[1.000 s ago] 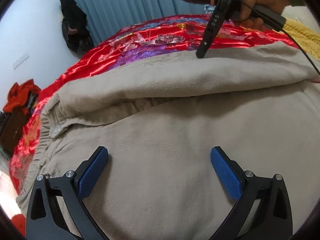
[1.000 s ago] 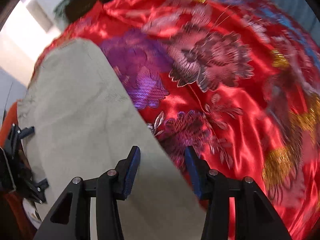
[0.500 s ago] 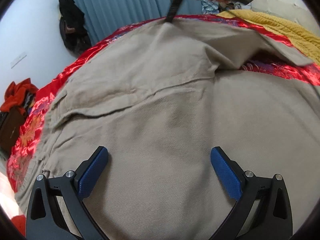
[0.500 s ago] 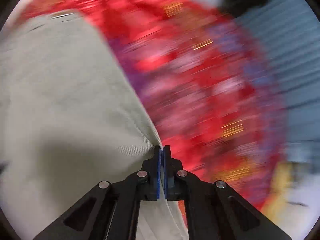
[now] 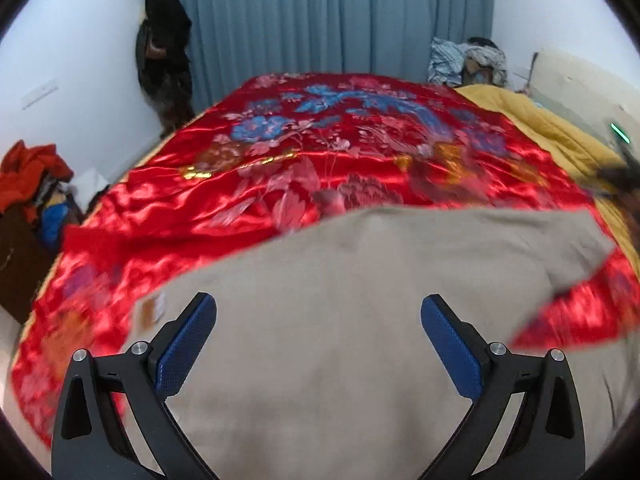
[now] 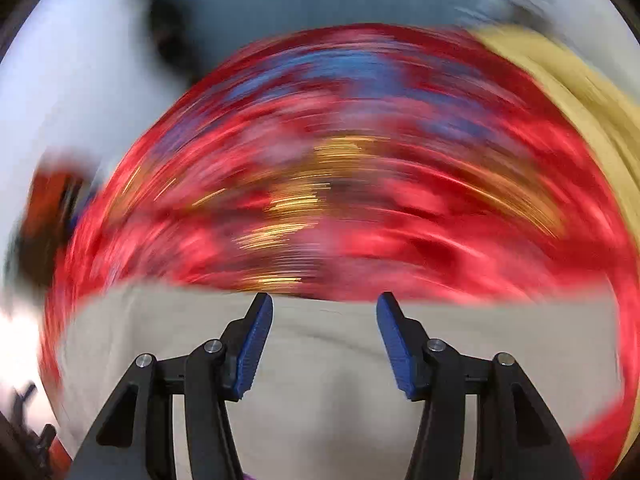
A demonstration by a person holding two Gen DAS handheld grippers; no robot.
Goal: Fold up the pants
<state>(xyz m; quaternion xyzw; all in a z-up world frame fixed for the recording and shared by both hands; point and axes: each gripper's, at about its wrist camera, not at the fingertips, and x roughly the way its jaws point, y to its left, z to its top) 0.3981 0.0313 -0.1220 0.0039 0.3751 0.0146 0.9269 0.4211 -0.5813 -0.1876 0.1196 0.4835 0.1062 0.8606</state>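
Left wrist view: the beige pants (image 5: 360, 320) are seen spread flat on the red satin bedspread (image 5: 280, 168), on the near part of the bed, below the open pads of the left gripper (image 5: 318, 334).
Left gripper state: jaws are held wide apart, above the cloth; nothing is gripped.
Fabric handling: a soft, limp, light twill is judged; it will drape and crease, and may slide on the glossy satin beneath it.
Hold points: the far folded edge, or the loose corner at the right of the pants, is judged the best place to pinch.
Label: a small tag (image 5: 151, 312) is seen near the left edge of the pants.
Open room: much bare bedspread lies beyond the pants; a yellow blanket (image 5: 540, 120) borders the bedspread on the right.

Right wrist view: heavy motion blur is present; the pants (image 6: 320, 380) fill the lower part, with blurred bedspread (image 6: 340, 200) beyond their far edge.
Right gripper state: the right gripper (image 6: 325, 344) has just been opening; its jaws stand about half apart, with no cloth pinched between them.
Edge: the far edge of the pants runs just past the fingertips.
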